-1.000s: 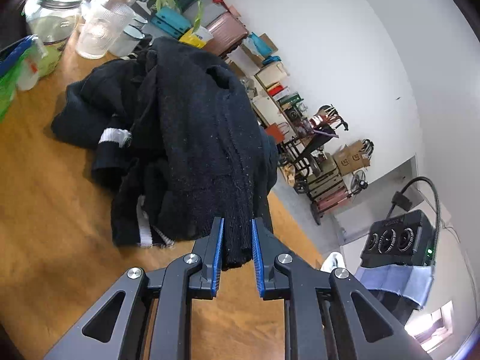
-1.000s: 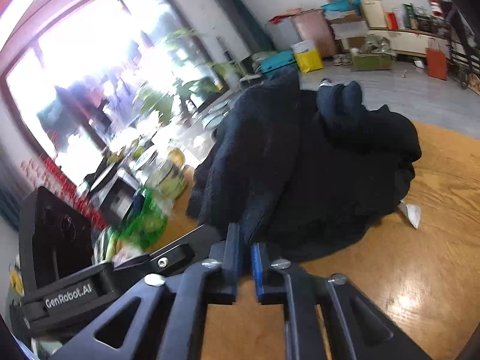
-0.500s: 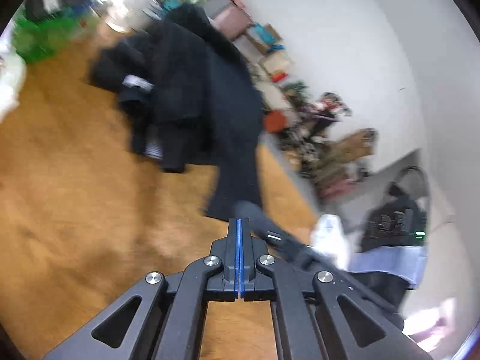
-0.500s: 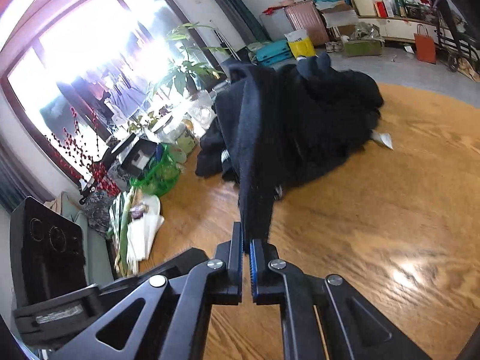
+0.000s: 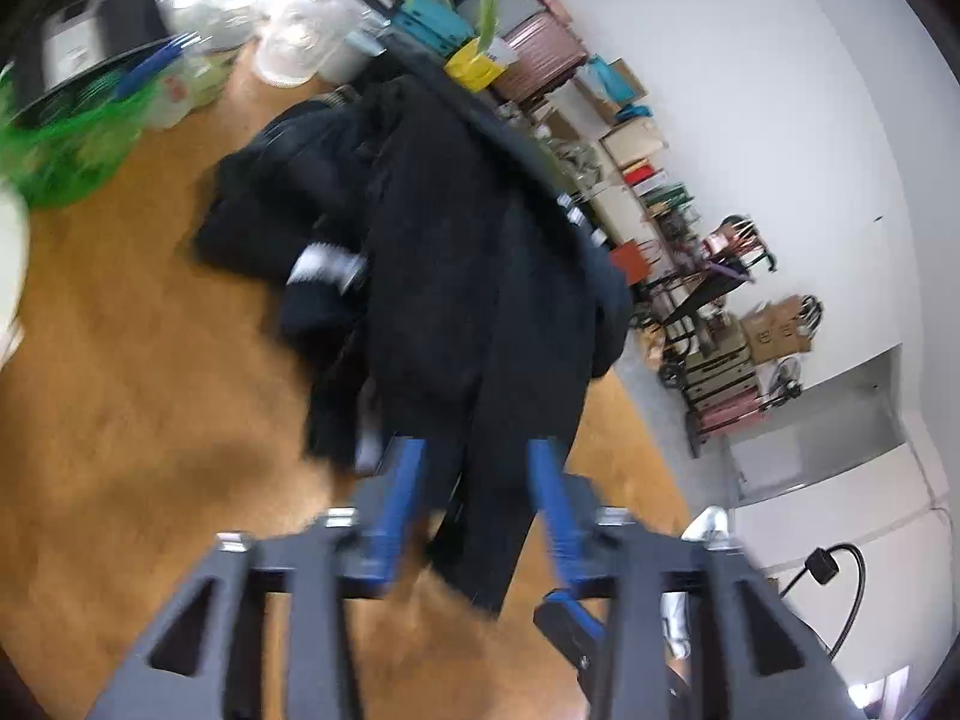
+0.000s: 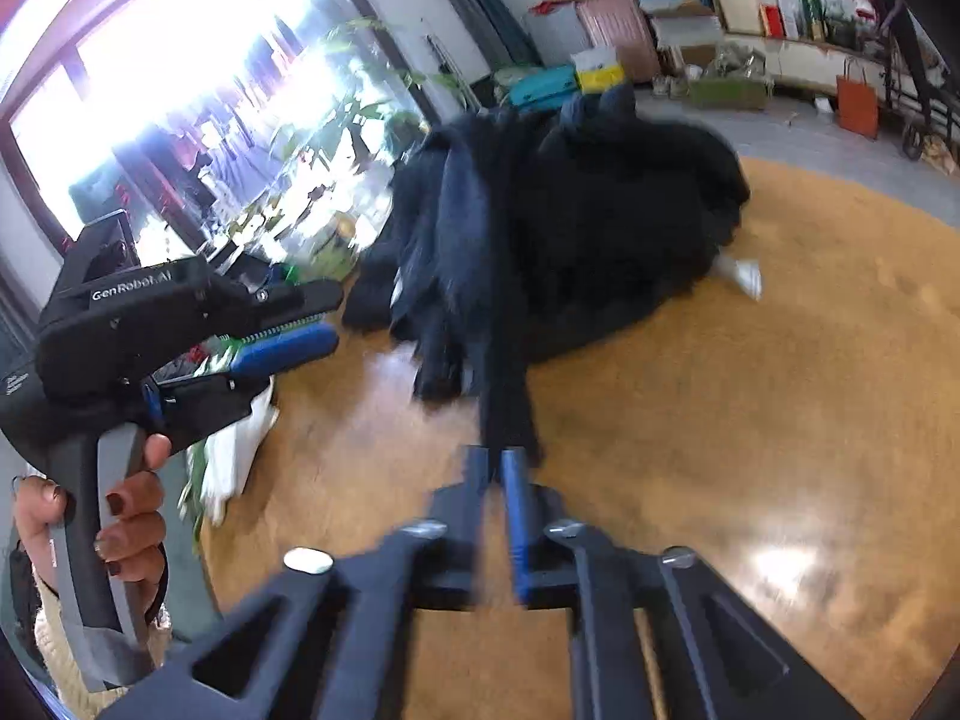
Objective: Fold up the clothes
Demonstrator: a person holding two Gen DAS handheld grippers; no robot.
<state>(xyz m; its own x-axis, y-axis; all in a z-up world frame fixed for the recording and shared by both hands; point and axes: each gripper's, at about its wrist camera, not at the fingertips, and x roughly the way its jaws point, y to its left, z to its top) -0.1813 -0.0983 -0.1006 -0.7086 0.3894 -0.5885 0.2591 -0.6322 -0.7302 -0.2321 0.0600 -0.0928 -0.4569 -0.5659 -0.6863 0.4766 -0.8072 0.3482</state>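
"GenRobot.AI" reads white on the left gripper [image 6: 294, 324]; its fingers stand spread, a black strip of the clothes [image 5: 456, 252] hanging between them; the right gripper [image 6: 493, 468] pinches a strip of the heap lying on the wooden table [image 6: 780, 420].

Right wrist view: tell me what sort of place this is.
Probably a lived-in home room: a large sunny window with houseplants, a round wooden table, and boxes and bags stacked along the wall.
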